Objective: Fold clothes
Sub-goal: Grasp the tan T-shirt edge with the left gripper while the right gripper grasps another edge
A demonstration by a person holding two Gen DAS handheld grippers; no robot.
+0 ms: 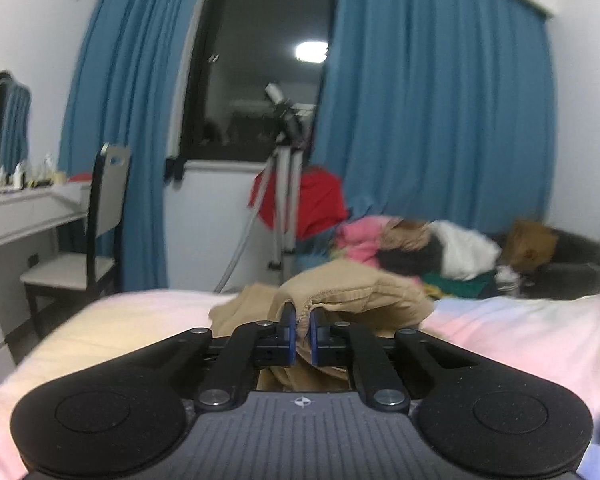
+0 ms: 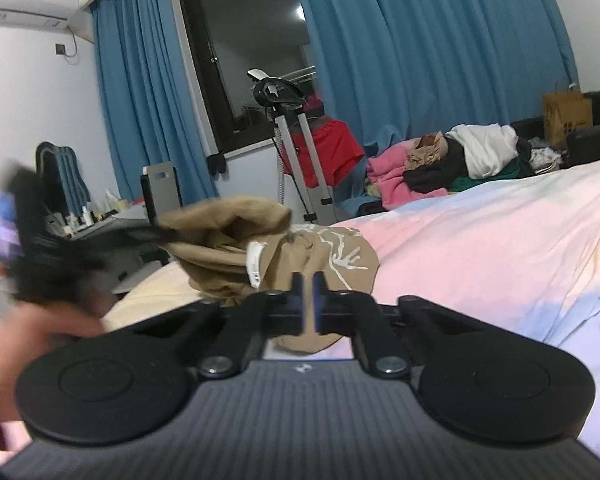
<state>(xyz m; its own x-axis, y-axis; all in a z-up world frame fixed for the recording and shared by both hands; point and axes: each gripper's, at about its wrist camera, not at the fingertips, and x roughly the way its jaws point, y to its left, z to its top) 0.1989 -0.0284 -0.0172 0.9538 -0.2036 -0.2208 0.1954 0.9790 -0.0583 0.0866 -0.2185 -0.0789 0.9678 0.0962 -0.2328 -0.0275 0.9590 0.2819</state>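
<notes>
A tan garment (image 1: 352,292) with a white print lies bunched on the pastel bed sheet (image 1: 540,328). My left gripper (image 1: 303,312) is shut on a hemmed edge of it and holds that edge raised. In the right wrist view the same tan garment (image 2: 260,248) is lifted at its left end by the blurred left gripper (image 2: 148,234). My right gripper (image 2: 308,280) is shut on the garment's near edge, with cloth between the fingers.
A pile of mixed clothes (image 2: 452,160) lies at the bed's far side, with a brown paper bag (image 2: 566,118) behind it. A tripod stand (image 1: 284,184) with red cloth stands by the window. A chair (image 1: 88,240) and dressing table (image 1: 28,208) stand left.
</notes>
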